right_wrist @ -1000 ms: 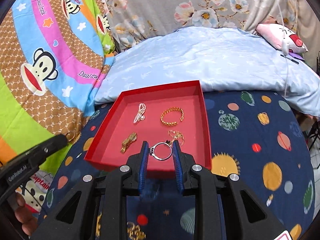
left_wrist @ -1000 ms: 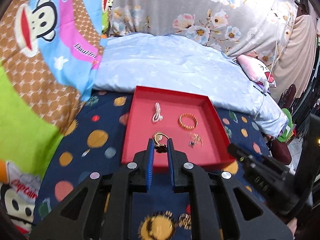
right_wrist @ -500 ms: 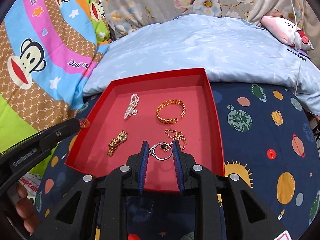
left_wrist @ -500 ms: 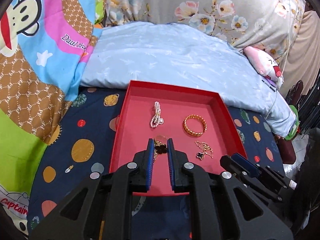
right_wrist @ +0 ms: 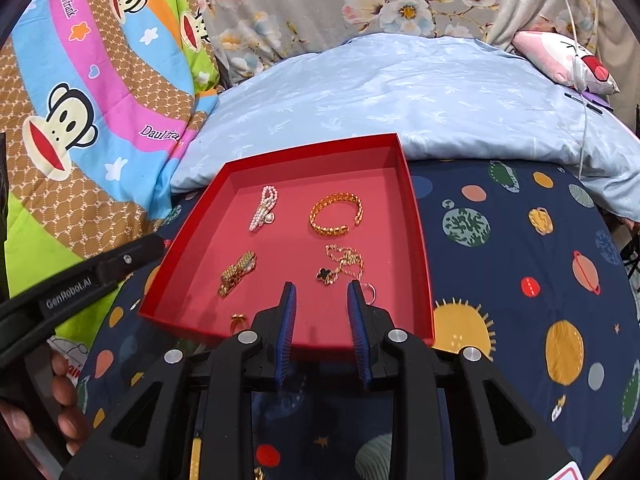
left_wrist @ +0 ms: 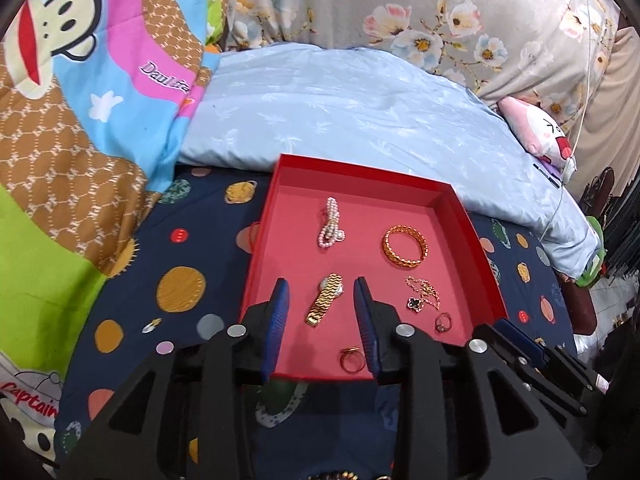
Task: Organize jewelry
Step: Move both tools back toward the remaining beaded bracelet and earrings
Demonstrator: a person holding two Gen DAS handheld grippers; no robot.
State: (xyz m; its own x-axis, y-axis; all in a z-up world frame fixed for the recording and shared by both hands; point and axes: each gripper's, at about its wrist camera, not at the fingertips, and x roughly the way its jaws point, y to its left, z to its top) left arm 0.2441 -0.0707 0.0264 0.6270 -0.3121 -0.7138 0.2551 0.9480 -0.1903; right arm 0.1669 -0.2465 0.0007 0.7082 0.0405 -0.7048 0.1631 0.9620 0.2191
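Red cardboard, the tray (left_wrist: 472,236) sits mid-frame in both wrist views on a navy planet-print sheet (right_wrist: 520,280), and every piece seen lies inside it. In the left wrist view a pearl piece (left_wrist: 330,227) lies at upper centre of the tray floor, a gold bangle (left_wrist: 405,247) to its right, a gold watch (left_wrist: 326,299) low centre, a clover-pendant chain (left_wrist: 422,298) lower right, a silver ring (left_wrist: 443,322) below that, and a gold ring (left_wrist: 352,358) close to the tray's near wall.

The step in hand looks like letting go and drawing clear. To do it well, I would lift each tool straight up and back before closing it, so no pad drags a loose ring or snags the fine chain, which would tangle easily. Keeping the pieces apart as they lie now matters more than speed.

The left gripper (left_wrist: 322,320) stands wide, its blue pads (left_wrist: 276,320) straddling the watch without touching it; it holds nothing, though the right-hand pad sits just beside the gold ring. The right gripper (right_wrist: 322,320) is also spread and empty over bare tray floor at lower centre of its view; the silver ring (right_wrist: 369,292) peeks out just beside its right-hand pad, and whether they touch I cannot tell.
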